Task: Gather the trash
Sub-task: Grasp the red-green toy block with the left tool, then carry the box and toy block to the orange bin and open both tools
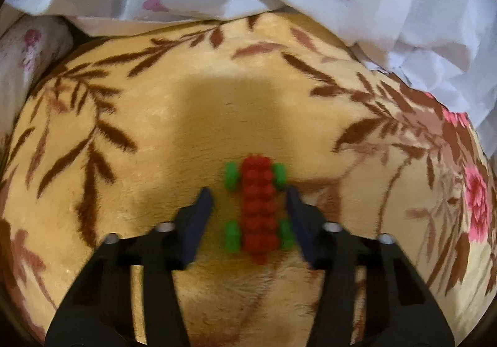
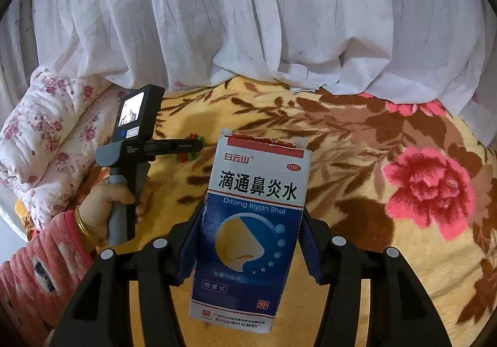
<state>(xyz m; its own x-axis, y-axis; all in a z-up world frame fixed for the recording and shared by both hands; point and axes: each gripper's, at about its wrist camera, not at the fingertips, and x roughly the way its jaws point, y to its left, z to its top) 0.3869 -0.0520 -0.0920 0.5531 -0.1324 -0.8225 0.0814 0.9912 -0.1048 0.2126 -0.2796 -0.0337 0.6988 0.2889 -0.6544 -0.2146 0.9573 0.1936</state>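
A yellow blanket (image 1: pixel 155 136) with brown leaves and pink flowers covers the bed and carries everything here. A white sheer curtain (image 2: pixel 248 15) hangs down onto the blanket's far edge, and a floral quilt (image 2: pixel 52 136) lies bunched at the blanket's left edge.

Over the near middle of the blanket the right hand-held gripper (image 2: pixel 248 241) pinches a blue-and-white medicine box (image 2: pixel 251 223) — both pads press its sides and the box stands upright, its torn top flap (image 2: pixel 264 140) upward, lifted clear of the blanket.

Toward the blanket's left side a hand (image 2: pixel 105 204) in a pink fleece sleeve (image 2: pixel 34 269) with a gold bangle (image 2: pixel 84 227) grips the handle of the left hand-held gripper (image 1: pixel 250 196). Its fingers straddle a small red-and-green brick toy (image 1: pixel 259 207) lying on the blanket — the right finger (image 1: pixel 299 216) sits against the toy's green wheel, the left finger (image 1: pixel 198 213) stands a little apart, so the jaws are not yet clamped.
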